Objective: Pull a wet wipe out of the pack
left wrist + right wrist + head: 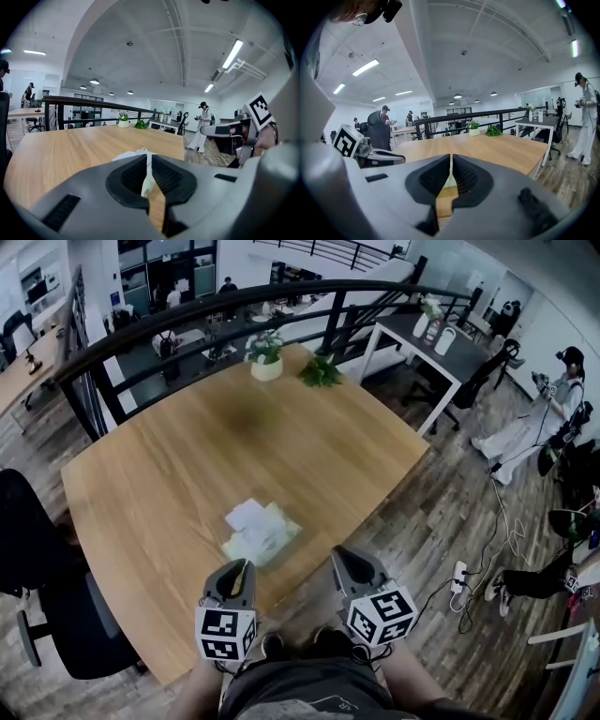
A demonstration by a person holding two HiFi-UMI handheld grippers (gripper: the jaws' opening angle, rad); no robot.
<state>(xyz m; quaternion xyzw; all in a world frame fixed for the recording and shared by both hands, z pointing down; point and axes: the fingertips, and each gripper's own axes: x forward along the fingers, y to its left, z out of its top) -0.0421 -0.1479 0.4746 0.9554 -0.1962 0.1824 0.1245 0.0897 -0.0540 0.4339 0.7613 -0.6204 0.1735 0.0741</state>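
Note:
A pale green wet wipe pack (265, 540) lies on the wooden table (187, 456) near its front edge, with white wipes (248, 515) crumpled on top. My left gripper (242, 568) hovers just short of the pack's near side, jaws together. My right gripper (345, 557) hangs to the pack's right, off the table's corner edge, jaws also together. In the left gripper view the white wipe (139, 152) peeks above the closed left gripper (148, 161). In the right gripper view only a thin pale sliver shows through the slit of the right gripper (451, 159). Nothing is gripped.
A white flowerpot (266, 360) and a loose green plant (321, 371) sit at the table's far edge by a black railing (281, 296). A black office chair (42, 596) stands left. A white desk (422, 334), a standing person (553, 409) and a floor power strip (459, 575) are right.

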